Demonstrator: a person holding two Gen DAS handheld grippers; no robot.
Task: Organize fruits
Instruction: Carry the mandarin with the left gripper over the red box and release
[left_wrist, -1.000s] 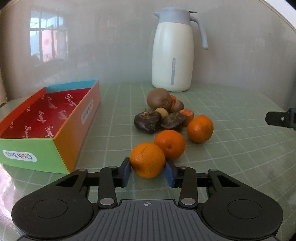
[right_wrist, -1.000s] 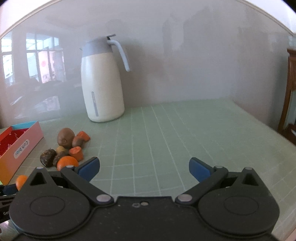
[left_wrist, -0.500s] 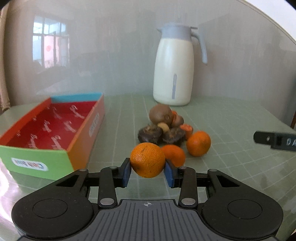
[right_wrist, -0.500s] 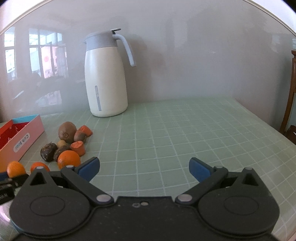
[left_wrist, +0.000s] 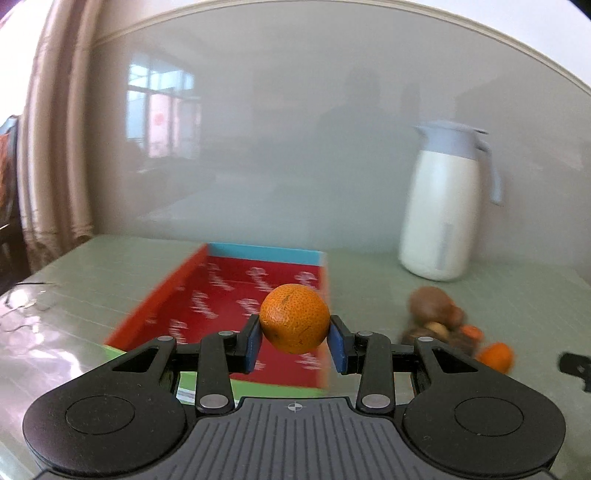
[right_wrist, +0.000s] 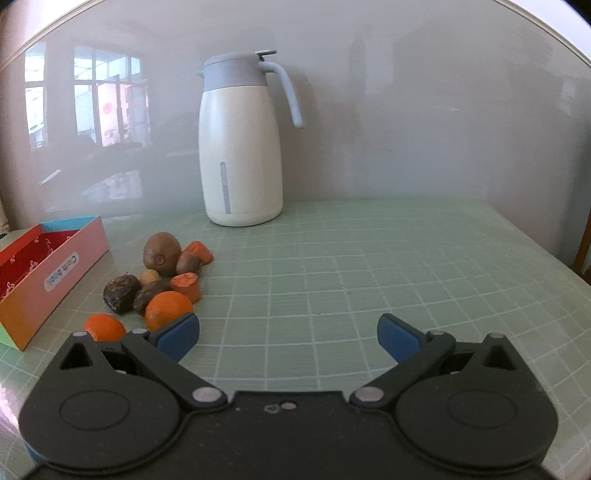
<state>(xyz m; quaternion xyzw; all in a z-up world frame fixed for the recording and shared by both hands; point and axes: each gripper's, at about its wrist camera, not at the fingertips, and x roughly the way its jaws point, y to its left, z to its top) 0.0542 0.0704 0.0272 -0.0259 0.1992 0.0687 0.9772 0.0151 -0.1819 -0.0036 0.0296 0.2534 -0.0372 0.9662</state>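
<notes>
My left gripper (left_wrist: 295, 341) is shut on an orange tangerine (left_wrist: 294, 318) and holds it in the air over the near end of the open colourful box (left_wrist: 221, 291) with the red inside. My right gripper (right_wrist: 288, 336) is open and empty, low above the table. To its left lies the fruit pile: two tangerines (right_wrist: 168, 308) (right_wrist: 104, 326), a brown kiwi (right_wrist: 161, 253), dark wrinkled fruits (right_wrist: 121, 293) and orange pieces (right_wrist: 185, 284). The pile shows blurred in the left wrist view (left_wrist: 443, 325).
A white jug with a grey lid and handle (right_wrist: 240, 147) stands at the back by the wall; it also shows in the left wrist view (left_wrist: 441, 206). The box shows at the left of the right wrist view (right_wrist: 55, 266). The green gridded tablecloth (right_wrist: 369, 266) stretches to the right.
My left gripper has lifted the tangerine off the table and swung left, from the fruit pile to over the box. My right gripper has shifted slightly toward the pile and stays open.
</notes>
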